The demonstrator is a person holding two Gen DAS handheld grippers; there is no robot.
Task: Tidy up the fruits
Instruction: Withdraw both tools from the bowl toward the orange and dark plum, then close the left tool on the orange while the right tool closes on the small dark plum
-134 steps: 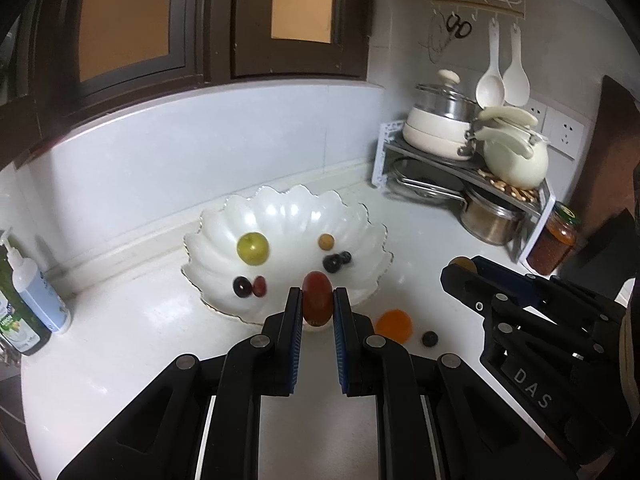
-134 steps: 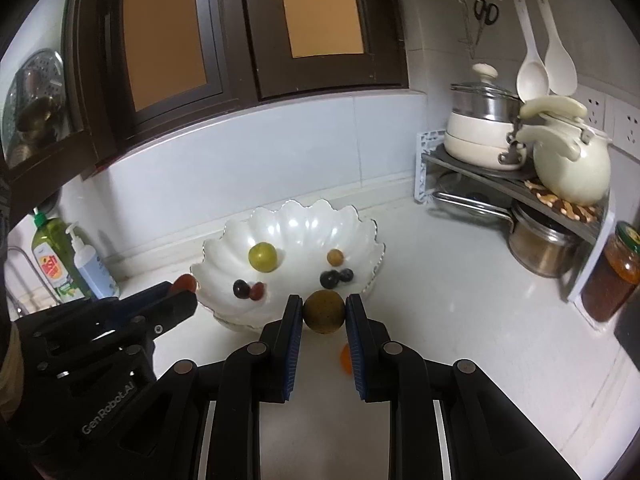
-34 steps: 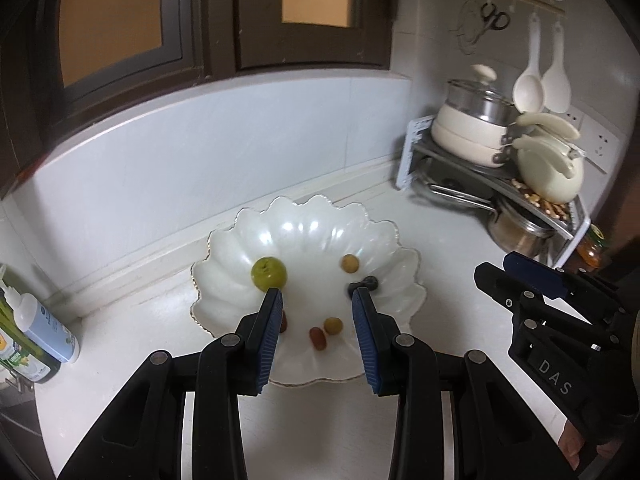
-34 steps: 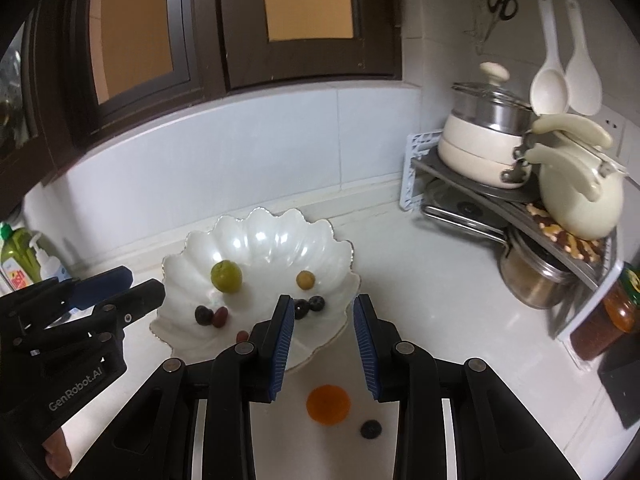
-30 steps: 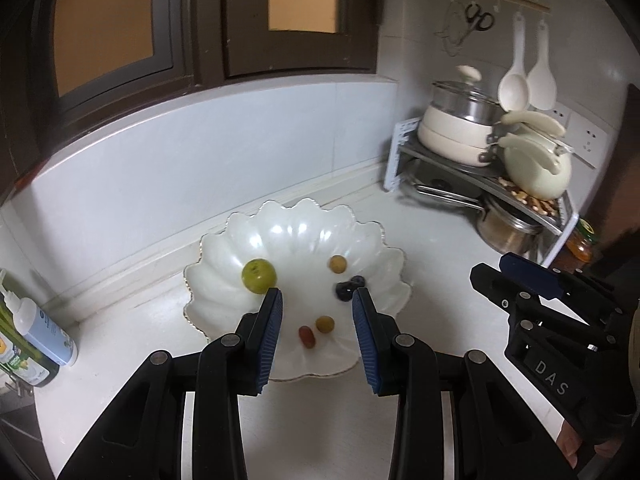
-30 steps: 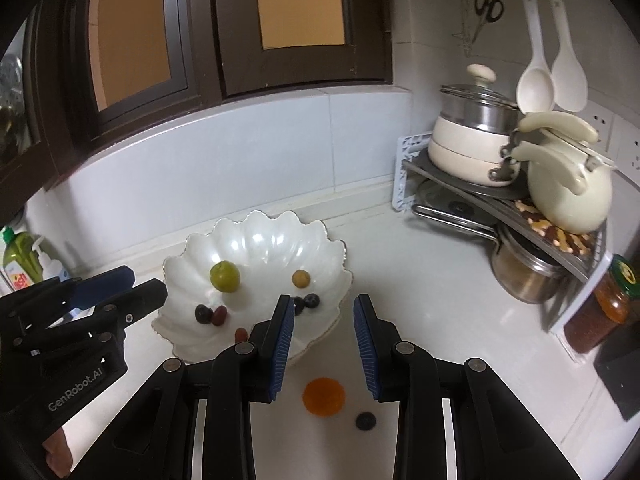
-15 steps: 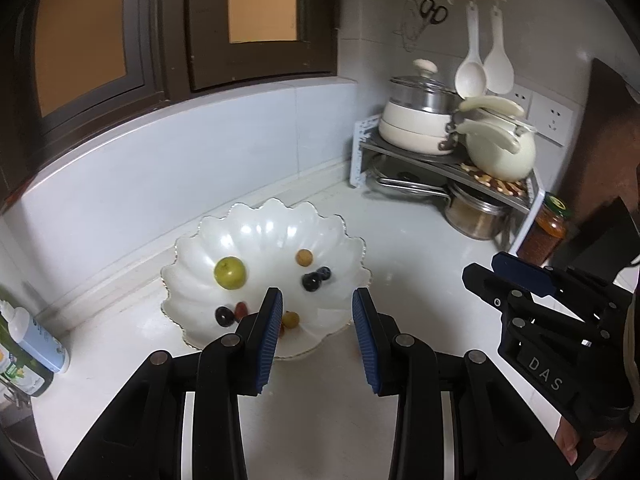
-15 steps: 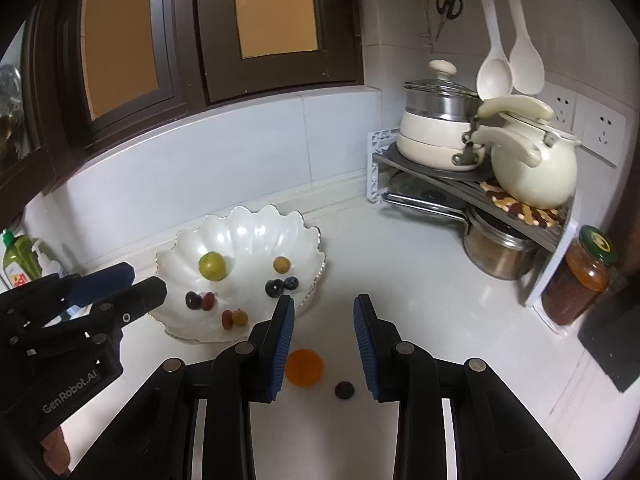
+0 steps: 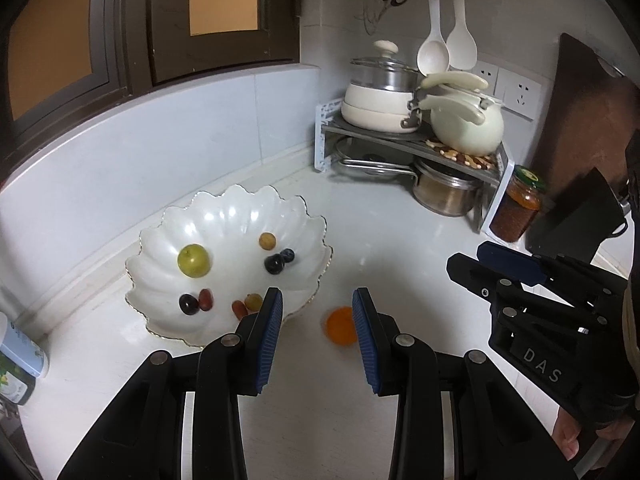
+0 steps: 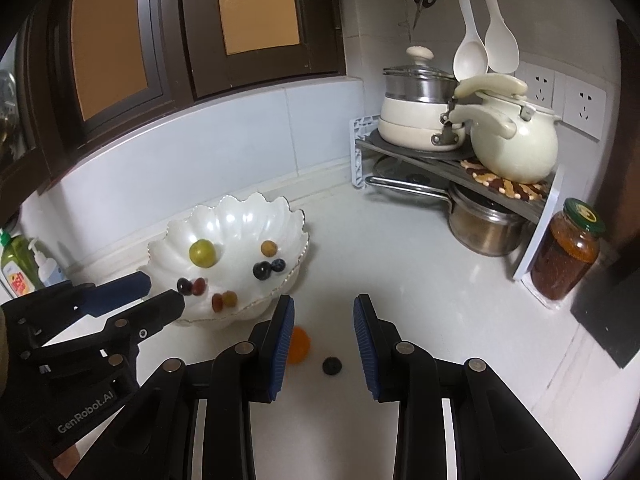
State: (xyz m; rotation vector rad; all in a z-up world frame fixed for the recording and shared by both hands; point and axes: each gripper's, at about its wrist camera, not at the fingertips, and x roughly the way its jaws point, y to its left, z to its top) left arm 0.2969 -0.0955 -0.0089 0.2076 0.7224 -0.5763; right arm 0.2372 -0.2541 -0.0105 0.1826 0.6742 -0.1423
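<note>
**Orange fruit and dark berry not in the bowl yet**

Both grippers are part-open and empty. Left gripper [image 9: 317, 312] frames the orange fruit [image 9: 340, 326]; right gripper [image 10: 323, 322] frames the dark berry [image 10: 332, 365]. Both lie on the counter [image 10: 400, 280] beside the white bowl [image 10: 240, 212]. I'd centre each fruit, then squeeze gently so neither rolls.

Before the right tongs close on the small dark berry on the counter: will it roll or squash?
The berry looks round and sits loose on the smooth counter, so a nudge would probably roll it. It is tiny and likely soft; a firm squeeze may crush it.

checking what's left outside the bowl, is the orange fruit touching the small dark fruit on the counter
Apart. The right wrist view shows bare counter between the orange fruit and the small dark fruit.
</note>
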